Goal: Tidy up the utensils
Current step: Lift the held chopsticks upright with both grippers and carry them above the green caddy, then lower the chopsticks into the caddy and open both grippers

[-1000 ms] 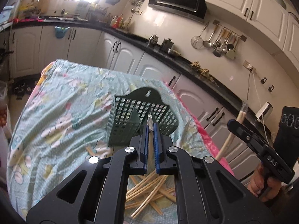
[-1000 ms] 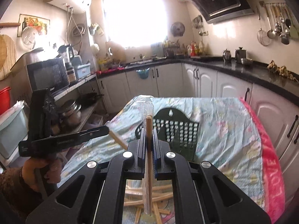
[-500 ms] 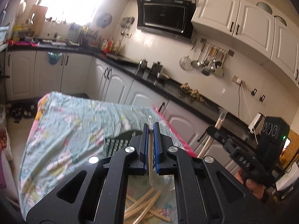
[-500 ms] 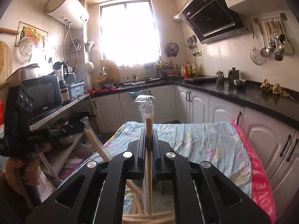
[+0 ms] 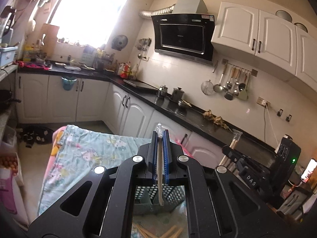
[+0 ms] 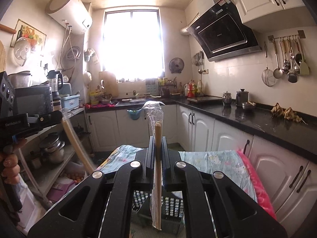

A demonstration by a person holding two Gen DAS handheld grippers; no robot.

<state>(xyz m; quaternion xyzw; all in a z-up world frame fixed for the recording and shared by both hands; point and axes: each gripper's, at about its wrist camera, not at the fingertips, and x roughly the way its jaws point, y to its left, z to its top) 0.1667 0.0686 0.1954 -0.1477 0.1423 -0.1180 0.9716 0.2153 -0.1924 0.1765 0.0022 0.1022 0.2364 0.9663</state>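
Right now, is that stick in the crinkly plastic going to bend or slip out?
Probably not bend: the wrapped chopstick stands straight in the right gripper, so it looks stiff. It may slip, since the clear wrapper looks smooth. It is thin, so likely light. Dropped on the tablecloth, it might roll.

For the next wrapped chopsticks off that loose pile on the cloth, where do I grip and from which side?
Only a few wrapped chopsticks show past the left gripper, lying flat and fanned on the cloth. I'd come from above, jaws across the shaft, pinching mid-length, probably on an outer stick where neighbours crowd less.
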